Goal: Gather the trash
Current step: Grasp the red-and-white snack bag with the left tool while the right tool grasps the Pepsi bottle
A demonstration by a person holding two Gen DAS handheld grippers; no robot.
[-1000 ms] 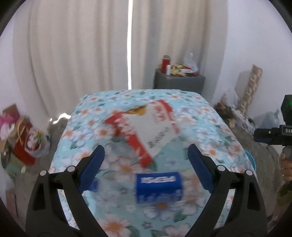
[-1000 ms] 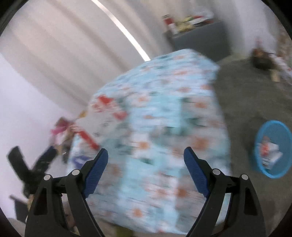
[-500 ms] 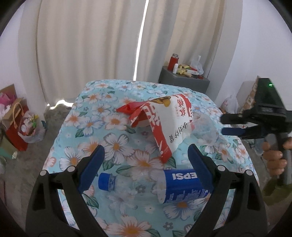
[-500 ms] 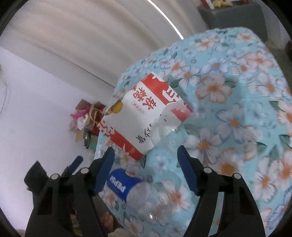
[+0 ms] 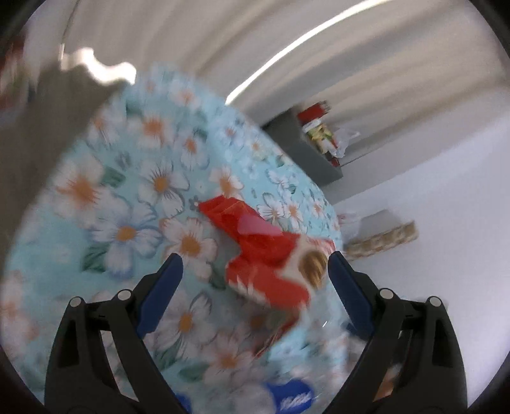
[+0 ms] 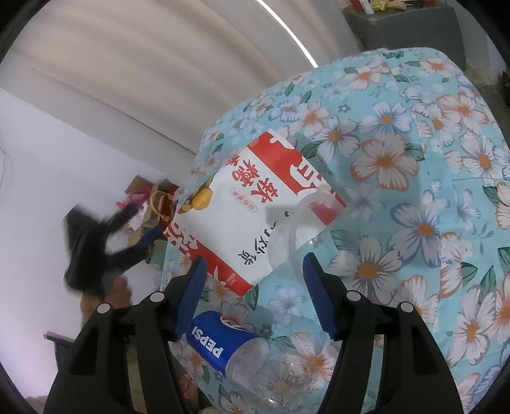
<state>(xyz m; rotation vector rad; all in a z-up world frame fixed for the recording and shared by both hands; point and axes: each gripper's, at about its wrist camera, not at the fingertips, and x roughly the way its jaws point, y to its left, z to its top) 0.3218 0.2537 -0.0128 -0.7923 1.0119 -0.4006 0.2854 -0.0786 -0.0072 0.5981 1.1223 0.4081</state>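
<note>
A red and white snack bag (image 6: 255,203) lies on the floral tablecloth (image 6: 414,159); in the blurred left wrist view it (image 5: 267,254) sits between my fingers. A clear plastic cup (image 6: 302,229) lies on its side against the bag. An empty Pepsi bottle (image 6: 242,350) with a blue label lies nearer; its label (image 5: 293,398) shows low in the left wrist view. My right gripper (image 6: 255,280) is open and empty, its tips around the bag's lower corner and the cup. My left gripper (image 5: 255,280) is open and empty above the bag; it also shows blurred at the table's left (image 6: 105,242).
A grey side cabinet (image 6: 408,28) with bottles and packets stands behind the table by the cream curtain (image 6: 159,63). Bags and clutter (image 6: 149,203) sit on the floor at the table's left side. A patterned roll (image 5: 382,239) leans at the white wall.
The left gripper has swung and tilted sharply toward the snack bag, blurring its view. The right gripper has come closer to the bag and cup, and its jaws have narrowed a little.
</note>
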